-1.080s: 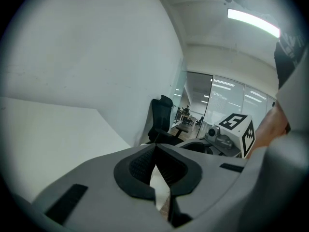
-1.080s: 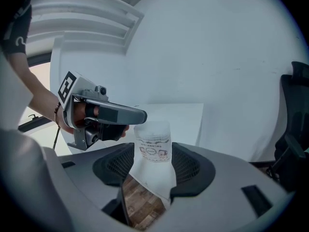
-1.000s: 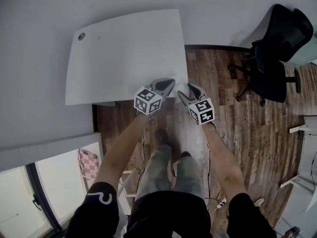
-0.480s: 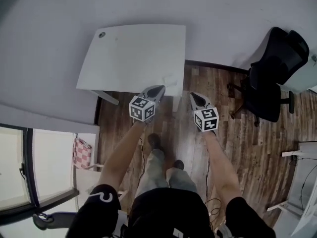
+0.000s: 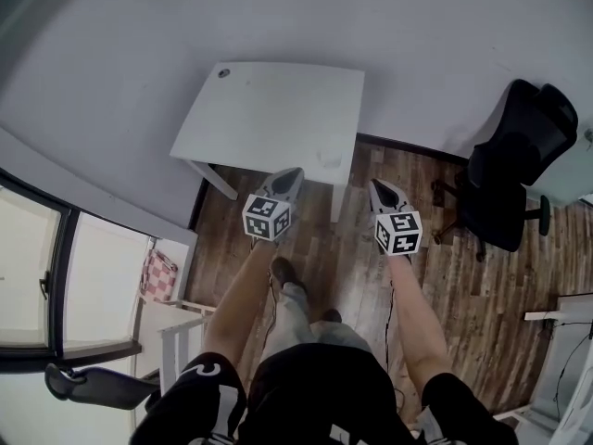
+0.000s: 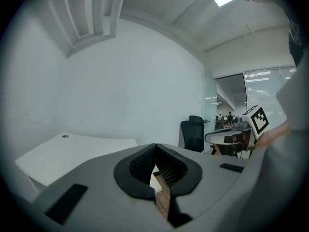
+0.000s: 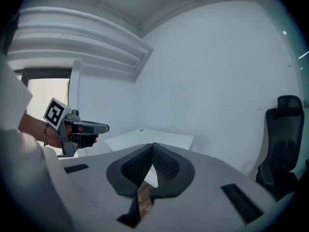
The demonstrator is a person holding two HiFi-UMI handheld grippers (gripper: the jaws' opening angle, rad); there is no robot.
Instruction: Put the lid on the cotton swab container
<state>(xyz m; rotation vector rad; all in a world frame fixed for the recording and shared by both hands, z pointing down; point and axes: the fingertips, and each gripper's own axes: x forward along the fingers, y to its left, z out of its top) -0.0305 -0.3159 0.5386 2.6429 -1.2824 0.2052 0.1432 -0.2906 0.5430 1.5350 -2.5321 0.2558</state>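
Your left gripper (image 5: 293, 173): jaws together, empty.
Your right gripper (image 5: 376, 184): jaws just closed on nothing.
Both are now drawn back off the white table (image 5: 269, 109).
Cotton swab container (image 5: 329, 157): on the table's near corner, at your 12 o'clock, untouched. It is too small to confirm the lid.
Task likely finished.

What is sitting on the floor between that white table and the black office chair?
Nothing: in the head view, only bare wooden floor stretches between the white table and the black office chair.
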